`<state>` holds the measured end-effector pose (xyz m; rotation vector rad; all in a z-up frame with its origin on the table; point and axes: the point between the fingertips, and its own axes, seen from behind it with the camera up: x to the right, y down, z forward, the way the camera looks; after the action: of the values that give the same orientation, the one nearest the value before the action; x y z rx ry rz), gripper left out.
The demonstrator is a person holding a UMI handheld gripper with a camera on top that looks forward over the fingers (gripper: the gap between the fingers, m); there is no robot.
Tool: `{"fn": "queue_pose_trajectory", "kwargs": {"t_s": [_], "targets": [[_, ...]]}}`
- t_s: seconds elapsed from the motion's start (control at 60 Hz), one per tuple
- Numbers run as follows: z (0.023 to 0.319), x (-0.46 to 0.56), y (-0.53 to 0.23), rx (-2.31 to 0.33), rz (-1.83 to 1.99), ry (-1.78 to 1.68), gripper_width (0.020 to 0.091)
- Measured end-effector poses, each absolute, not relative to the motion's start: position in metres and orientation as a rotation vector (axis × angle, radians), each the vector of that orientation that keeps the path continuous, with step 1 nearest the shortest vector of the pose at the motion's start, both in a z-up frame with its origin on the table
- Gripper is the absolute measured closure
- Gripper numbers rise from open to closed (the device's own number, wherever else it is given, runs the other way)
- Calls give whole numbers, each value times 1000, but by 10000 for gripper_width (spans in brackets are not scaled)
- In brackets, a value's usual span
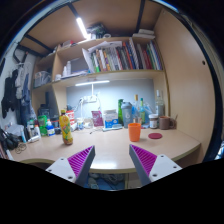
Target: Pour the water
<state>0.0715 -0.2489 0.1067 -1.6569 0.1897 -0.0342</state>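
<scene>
Two purple-padded fingers of the hand-held gripper (112, 163) stand well apart and hold nothing, pointing across a pale wooden desk (105, 148). Beyond them, slightly right of the line they point along, an orange cup (135, 131) stands upright near the desk's far edge. Behind it rises a cluster of bottles (134, 109), seemingly clear or green plastic, though they are too small to tell apart. Off to the left, a yellow bottle (66, 128) stands upright, roughly as far away. Shelves of books (120, 55) fill the wall above. Reaching any bottle likely means moving forward; the cup and cluster sit closest to straight ahead.
</scene>
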Motion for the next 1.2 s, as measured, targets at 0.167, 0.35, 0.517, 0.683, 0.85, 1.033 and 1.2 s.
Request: {"fn": "queue_pose_trajectory", "kwargs": {"t_s": [0.167, 0.35, 0.517, 0.683, 0.85, 1.033, 1.2], "targets": [[99, 75, -246, -1676, -62, 182, 317], [103, 70, -241, -1677, -56, 147, 313], [124, 28, -204, -1635, -13, 59, 313], [140, -63, -132, -1606, 128, -34, 315], [129, -133, -57, -1638, 138, -92, 299], [102, -166, 12, -1701, 51, -121, 284], [84, -164, 61, -1743, 10, -67, 284]]}}
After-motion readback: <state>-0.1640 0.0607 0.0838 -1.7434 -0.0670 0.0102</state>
